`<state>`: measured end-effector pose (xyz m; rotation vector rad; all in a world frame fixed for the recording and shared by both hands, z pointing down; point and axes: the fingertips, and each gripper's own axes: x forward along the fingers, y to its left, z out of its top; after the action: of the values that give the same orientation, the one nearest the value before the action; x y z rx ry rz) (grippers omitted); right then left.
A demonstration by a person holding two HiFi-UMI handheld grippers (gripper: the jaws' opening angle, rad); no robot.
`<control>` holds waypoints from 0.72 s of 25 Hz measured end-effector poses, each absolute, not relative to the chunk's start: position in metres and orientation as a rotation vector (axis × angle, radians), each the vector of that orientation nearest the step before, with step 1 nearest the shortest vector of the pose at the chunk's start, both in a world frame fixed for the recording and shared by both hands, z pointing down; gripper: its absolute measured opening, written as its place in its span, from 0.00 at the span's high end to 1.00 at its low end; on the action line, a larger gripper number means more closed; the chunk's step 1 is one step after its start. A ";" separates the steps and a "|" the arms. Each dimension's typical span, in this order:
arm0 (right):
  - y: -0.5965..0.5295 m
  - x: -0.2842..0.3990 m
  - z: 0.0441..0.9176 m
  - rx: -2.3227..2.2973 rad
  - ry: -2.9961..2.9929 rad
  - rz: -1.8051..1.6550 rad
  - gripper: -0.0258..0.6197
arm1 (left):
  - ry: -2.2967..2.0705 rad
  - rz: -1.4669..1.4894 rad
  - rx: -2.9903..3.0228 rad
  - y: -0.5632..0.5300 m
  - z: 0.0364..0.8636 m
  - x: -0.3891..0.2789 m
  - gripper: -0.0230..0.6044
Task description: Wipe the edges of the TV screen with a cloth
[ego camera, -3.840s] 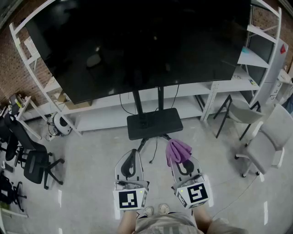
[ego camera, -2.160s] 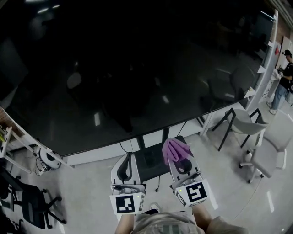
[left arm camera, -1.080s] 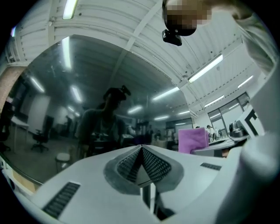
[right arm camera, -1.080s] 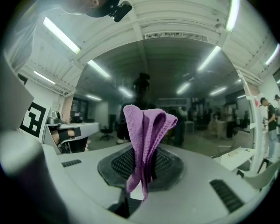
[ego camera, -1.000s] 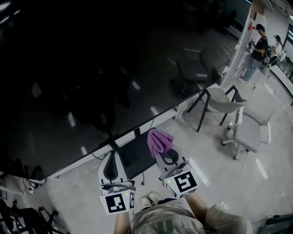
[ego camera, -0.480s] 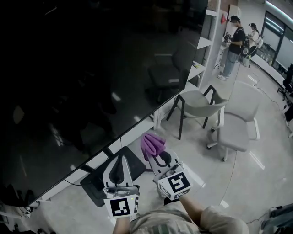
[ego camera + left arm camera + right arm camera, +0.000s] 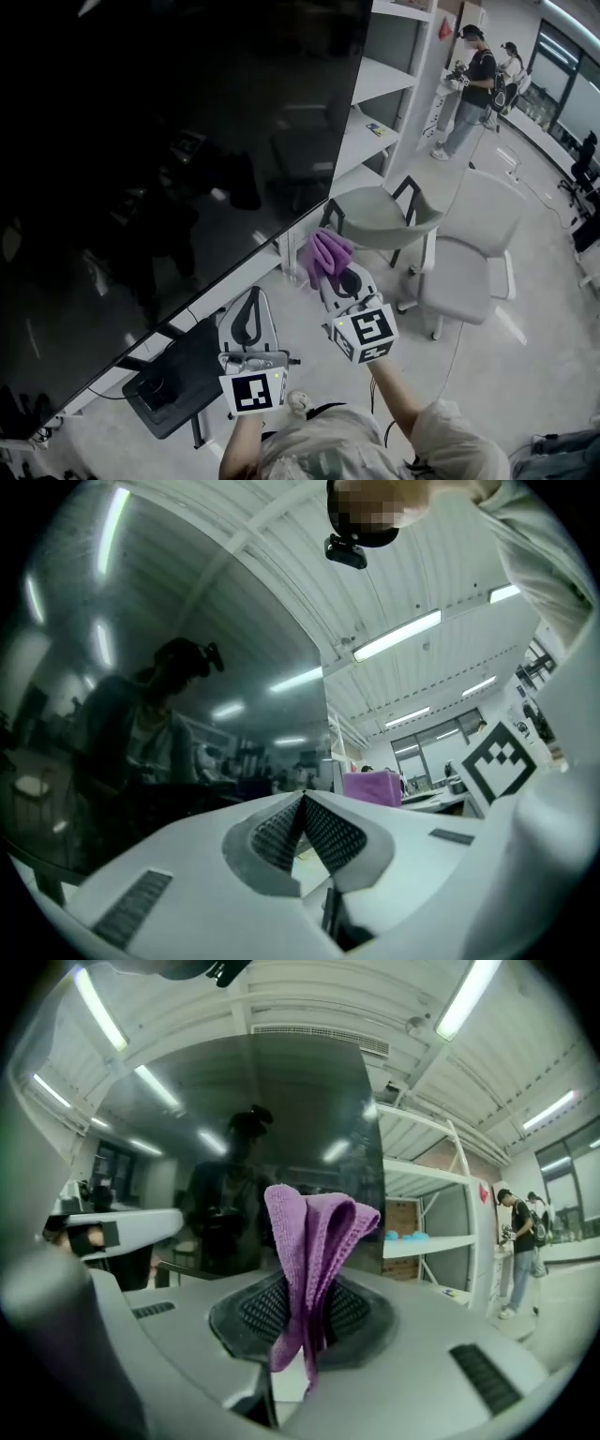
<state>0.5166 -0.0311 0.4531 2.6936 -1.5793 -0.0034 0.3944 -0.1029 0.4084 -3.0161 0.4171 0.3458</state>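
The big black TV screen (image 7: 159, 159) fills the left of the head view; its right edge runs down to a lower corner close to the purple cloth (image 7: 326, 255). My right gripper (image 7: 330, 272) is shut on that cloth and holds it up just short of the corner. In the right gripper view the folded cloth (image 7: 314, 1232) stands up between the pads, with the dark screen (image 7: 244, 1147) behind it. My left gripper (image 7: 247, 305) hangs lower, below the screen's bottom edge, shut with nothing in it (image 7: 302, 803).
White shelving (image 7: 394, 75) stands right of the TV. Two grey chairs (image 7: 384, 211) (image 7: 469, 253) sit just beyond the cloth. The TV stand's black base (image 7: 173, 384) lies on the floor at lower left. Two persons (image 7: 473, 75) stand at the far right.
The view has swung right along the TV to its right edge. My right gripper has risen with the cloth towards the lower right corner. The left gripper stays low and shut.
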 end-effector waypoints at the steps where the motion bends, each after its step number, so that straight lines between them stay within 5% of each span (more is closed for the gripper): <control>1: -0.028 0.535 0.461 2.720 -1.551 0.036 0.89 | 0.405 0.347 -3.025 -0.099 0.408 0.406 0.94; 10: -0.027 0.651 0.550 2.836 -1.349 0.465 0.89 | 0.365 0.225 -3.022 -0.086 0.433 0.455 0.94; 18: -0.073 0.675 0.581 2.795 -1.368 0.615 0.89 | 0.392 0.179 -3.019 -0.090 0.444 0.454 0.94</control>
<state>0.6750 -0.0727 0.5814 2.7948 -1.3681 0.6149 0.4544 -0.0902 0.4442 -3.0190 0.3925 0.1786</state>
